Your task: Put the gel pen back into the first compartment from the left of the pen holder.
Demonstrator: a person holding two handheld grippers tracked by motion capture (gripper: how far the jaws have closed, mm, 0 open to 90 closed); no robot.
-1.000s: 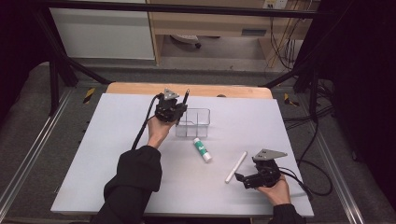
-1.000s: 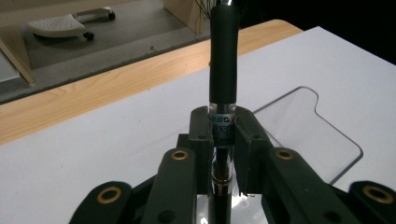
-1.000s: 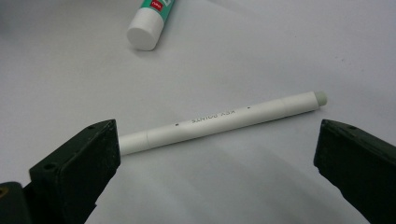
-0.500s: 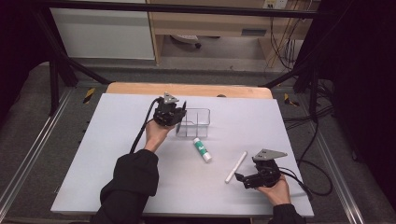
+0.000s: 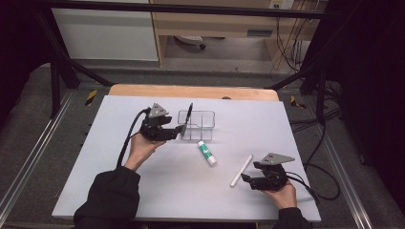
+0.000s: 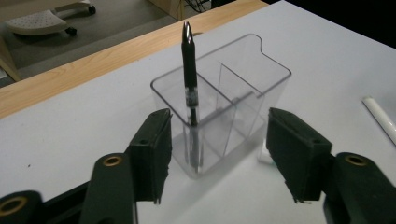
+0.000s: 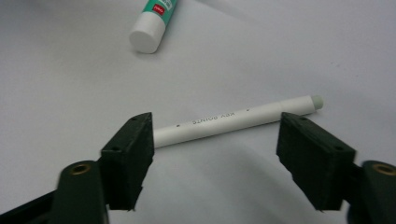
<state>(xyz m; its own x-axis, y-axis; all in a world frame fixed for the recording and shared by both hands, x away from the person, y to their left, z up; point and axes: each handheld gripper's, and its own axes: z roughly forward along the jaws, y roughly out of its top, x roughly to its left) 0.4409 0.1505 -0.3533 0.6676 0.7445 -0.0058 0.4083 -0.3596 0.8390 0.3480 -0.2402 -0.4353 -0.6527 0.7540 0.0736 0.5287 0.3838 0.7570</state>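
1. The left gripper [image 6: 212, 158] has its jaws apart with nothing between the pads; they have just been opening. In the left gripper view they frame the clear plastic two-compartment holder [image 6: 243, 107] without touching it.
2. A black pen [image 6: 189, 84] stands upright in the holder's compartment nearest that gripper, leaning slightly, its tip above the rim.
3. In the high view the left gripper [image 5: 177, 131] sits just at 9 o'clock of the holder [image 5: 203, 125], apart from it.
4. The right gripper [image 7: 215, 154] also has its jaws apart, having just been closing. The white cylindrical marker [image 7: 238, 119] lies flat on the counter [image 7: 70, 70] across the gap at the jaw tips, and the pads do not press it.
5. A white glue stick with a green label [image 7: 152, 23] lies at 11 o'clock of the marker, well apart.
6. In the high view the right gripper [image 5: 244, 178] is at 5 o'clock of the holder, the marker [image 5: 241, 170] just beside its tips.
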